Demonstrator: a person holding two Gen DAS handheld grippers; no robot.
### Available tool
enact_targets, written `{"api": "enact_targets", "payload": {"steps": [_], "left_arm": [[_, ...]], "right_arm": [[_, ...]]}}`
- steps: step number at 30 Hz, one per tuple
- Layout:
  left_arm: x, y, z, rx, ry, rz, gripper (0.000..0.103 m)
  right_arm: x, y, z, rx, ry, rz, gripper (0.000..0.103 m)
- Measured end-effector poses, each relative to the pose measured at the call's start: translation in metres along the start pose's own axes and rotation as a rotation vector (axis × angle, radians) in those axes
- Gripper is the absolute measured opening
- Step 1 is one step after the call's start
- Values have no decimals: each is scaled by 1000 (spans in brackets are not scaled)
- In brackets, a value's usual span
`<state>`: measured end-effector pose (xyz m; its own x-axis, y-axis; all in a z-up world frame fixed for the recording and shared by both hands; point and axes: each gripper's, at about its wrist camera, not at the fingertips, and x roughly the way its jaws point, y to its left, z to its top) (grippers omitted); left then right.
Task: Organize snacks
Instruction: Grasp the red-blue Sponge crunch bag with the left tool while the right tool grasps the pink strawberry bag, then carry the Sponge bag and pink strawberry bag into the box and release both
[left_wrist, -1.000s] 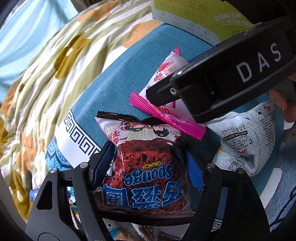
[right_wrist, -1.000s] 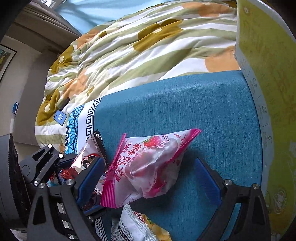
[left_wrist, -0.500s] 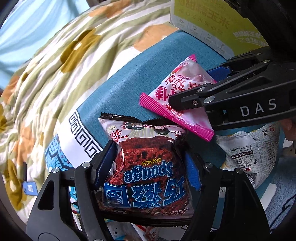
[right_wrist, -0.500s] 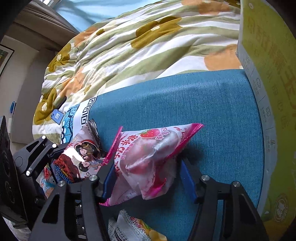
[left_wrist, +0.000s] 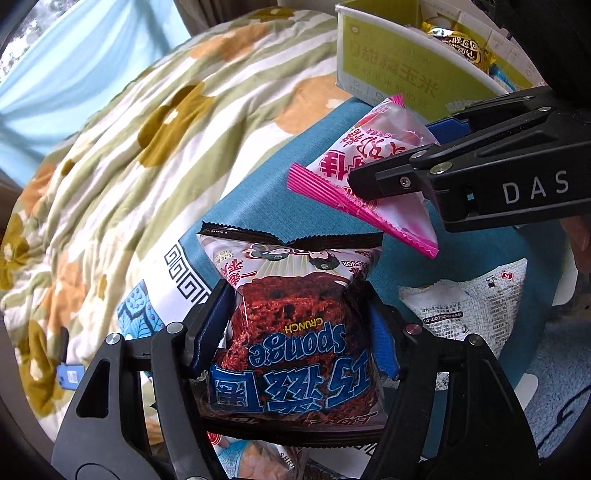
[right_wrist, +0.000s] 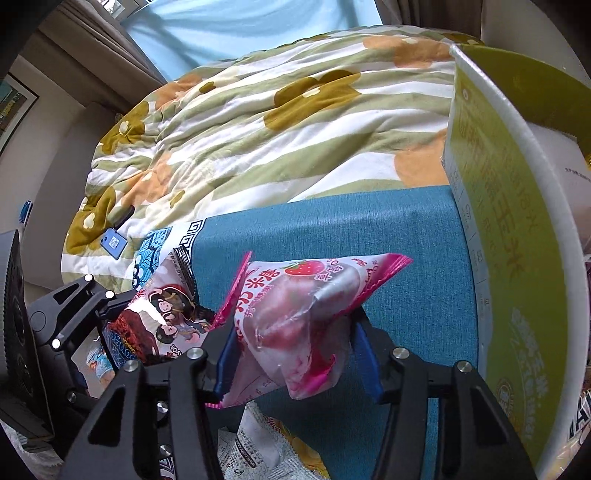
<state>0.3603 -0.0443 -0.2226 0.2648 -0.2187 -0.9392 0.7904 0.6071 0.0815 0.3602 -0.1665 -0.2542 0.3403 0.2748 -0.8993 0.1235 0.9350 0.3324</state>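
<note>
Packets in both grippers right now: my left gripper is squeezing the sponge cake bag and my right gripper is pinching the pink strawberry packet, jaws on both closing a touch more with the snack between the pads. Both bags look clear of the blue cloth, over its near edge, and the green box sits at the cloth's far right corner. I reckon the trick is not crushing these puffy bags, lifting high enough to clear the box wall, and keeping the two grippers from bumping since they're close together. Count as far as I can see: two held packets, one white packet lying on the cloth, at least one more shrimp-print one under my left gripper, one box with at least one gold packet inside.
</note>
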Motion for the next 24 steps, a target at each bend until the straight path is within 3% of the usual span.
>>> {"api": "enact_targets", "payload": {"steps": [14, 24], "left_arm": [[-89, -25, 30, -48, -146, 123, 65], [-133, -94, 90, -104, -250, 172, 65]], "right_arm": [[-97, 5, 5, -50, -186, 11, 50], [-191, -25, 8, -107, -328, 74, 50]]}}
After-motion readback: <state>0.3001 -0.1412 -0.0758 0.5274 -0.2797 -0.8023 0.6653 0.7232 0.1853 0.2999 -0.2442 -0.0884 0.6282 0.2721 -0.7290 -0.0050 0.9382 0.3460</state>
